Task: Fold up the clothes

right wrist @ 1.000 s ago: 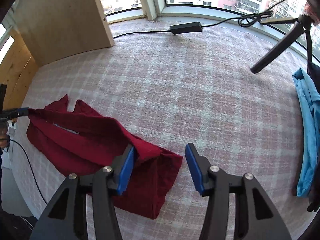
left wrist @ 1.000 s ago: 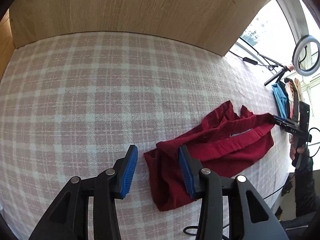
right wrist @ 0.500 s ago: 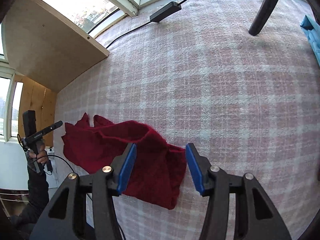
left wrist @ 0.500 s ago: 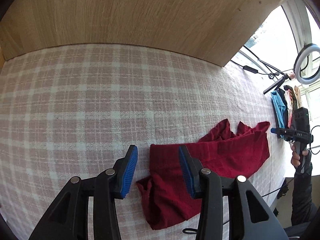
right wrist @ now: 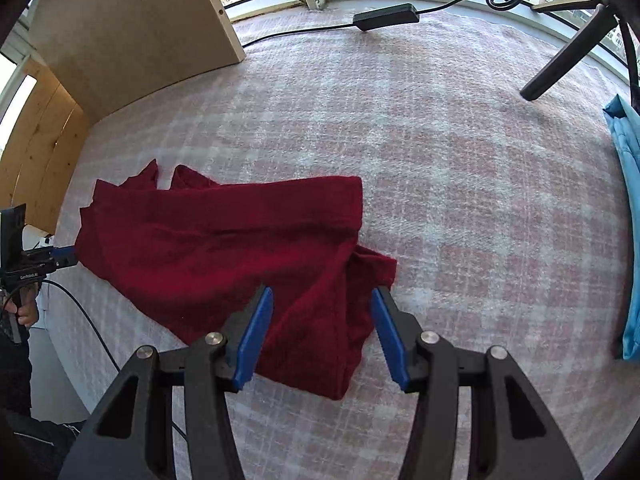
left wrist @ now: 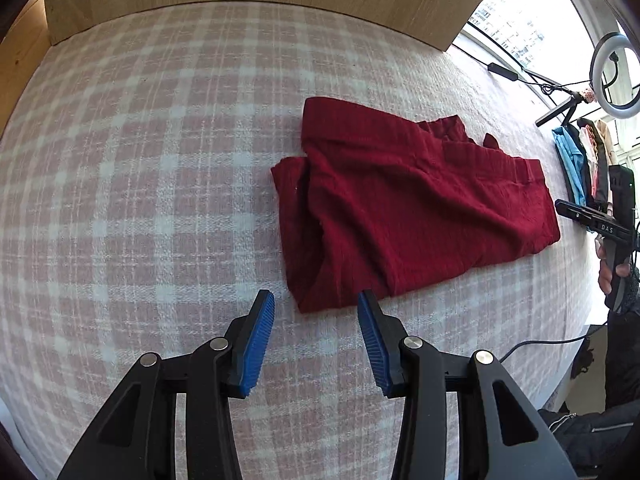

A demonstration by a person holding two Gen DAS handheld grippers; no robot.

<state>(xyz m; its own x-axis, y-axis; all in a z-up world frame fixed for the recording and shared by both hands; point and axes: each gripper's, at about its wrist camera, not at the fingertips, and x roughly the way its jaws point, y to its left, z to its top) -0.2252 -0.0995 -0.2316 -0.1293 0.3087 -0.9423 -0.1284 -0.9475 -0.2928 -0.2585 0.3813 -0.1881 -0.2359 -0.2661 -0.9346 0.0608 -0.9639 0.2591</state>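
Left wrist view
Left gripper (left wrist: 316, 306): jaws stood wide apart with nothing between the blue pads (left wrist: 256, 344), just short of the garment's near corner.
Red garment (left wrist: 404, 208): lay folded over and rumpled on the pink checked cloth (left wrist: 140, 184), right of centre.
Right gripper (left wrist: 592, 220): seen at the far right edge past the garment, held in a hand (left wrist: 610, 272); whether its jaws were wide or narrow could not be told here.
Ring light (left wrist: 614, 74): stood at the far right by the window.

Right wrist view
Right gripper (right wrist: 322, 308): jaws wide, holding nothing, over the garment's near end.
Red garment (right wrist: 224, 248): lay left of centre on the checked cloth (right wrist: 460, 184).
Blue clothing (right wrist: 628, 220): lay at the right edge, well apart.
Wooden board (right wrist: 128, 28): stood upright at the far left.
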